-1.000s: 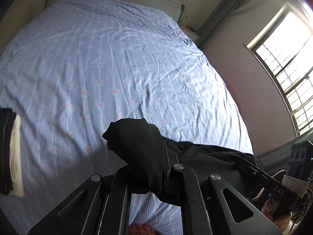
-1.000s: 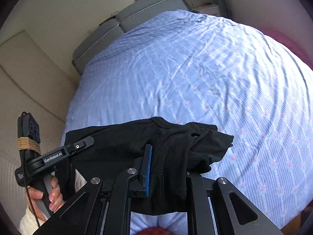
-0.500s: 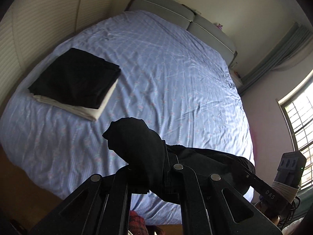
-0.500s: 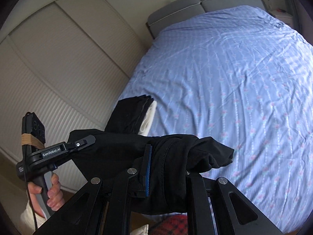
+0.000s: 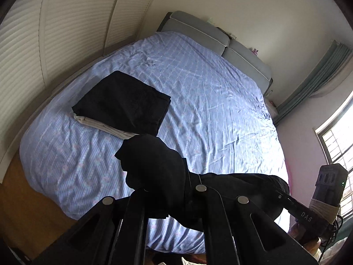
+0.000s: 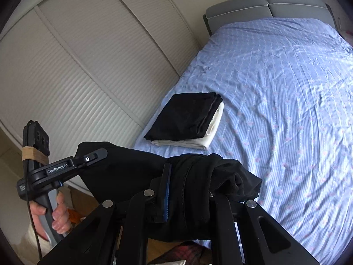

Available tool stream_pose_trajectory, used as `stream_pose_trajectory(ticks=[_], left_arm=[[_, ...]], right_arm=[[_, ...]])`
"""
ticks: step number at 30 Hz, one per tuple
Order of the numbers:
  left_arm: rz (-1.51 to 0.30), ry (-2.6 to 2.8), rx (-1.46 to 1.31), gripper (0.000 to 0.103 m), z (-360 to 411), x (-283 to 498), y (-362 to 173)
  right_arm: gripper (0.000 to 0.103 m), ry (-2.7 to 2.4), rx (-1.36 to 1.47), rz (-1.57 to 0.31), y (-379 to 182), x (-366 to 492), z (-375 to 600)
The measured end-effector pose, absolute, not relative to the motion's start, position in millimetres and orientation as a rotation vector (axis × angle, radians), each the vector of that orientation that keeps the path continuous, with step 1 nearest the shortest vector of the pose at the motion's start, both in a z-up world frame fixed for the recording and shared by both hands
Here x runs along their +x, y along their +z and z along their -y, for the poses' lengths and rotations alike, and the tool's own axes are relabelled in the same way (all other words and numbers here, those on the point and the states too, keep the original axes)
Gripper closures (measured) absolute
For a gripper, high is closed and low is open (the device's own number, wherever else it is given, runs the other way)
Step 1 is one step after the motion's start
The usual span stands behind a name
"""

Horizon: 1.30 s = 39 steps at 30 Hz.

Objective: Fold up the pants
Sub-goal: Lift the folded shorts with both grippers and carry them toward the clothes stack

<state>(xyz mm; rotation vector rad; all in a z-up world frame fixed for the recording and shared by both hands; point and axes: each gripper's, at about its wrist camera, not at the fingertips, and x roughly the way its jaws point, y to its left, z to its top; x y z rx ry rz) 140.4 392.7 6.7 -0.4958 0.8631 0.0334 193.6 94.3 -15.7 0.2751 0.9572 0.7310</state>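
Observation:
The black pants [image 5: 154, 165] hang bunched in the air above the near edge of the bed [image 5: 209, 101], stretched between both grippers. My left gripper [image 5: 172, 190] is shut on one end of the cloth, which covers its fingertips. My right gripper [image 6: 189, 190] is shut on the other bunched end [image 6: 205, 176]; a blue pad edge shows beside the fabric. In the right wrist view the left gripper [image 6: 94, 154] clamps the cloth at the left, with a hand [image 6: 53, 216] on its handle. In the left wrist view the right gripper [image 5: 286, 198] is at the lower right.
A folded black garment [image 5: 123, 103] lies on a folded white one [image 6: 209, 132] near the bed's left edge. Slatted wardrobe doors [image 6: 77, 66] run along that side. A grey headboard [image 5: 198, 28], a curtain [image 5: 320, 70] and a window [image 5: 339, 137] are beyond. A wooden floor [image 5: 26, 203] lies below.
Both grippers have risen and swung left with the pants held between them. The folded stack and the wardrobe doors have come fully into view. The grips look the same.

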Motion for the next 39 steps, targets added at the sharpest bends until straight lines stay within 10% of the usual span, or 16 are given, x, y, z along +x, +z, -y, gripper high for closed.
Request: stream_pose_trajectory(ticks=[22,39], left_arm=[[-0.849,-0.293,-0.507,0.095,-624,236,23],[-1.000,-0.846,-0.287,0.095,-601,527,12]], right_arm=[[0.088,0.477,0.301,-0.891,18,175,-323],[0.088,-0.029,0.476,-0.731,16,282,-394]])
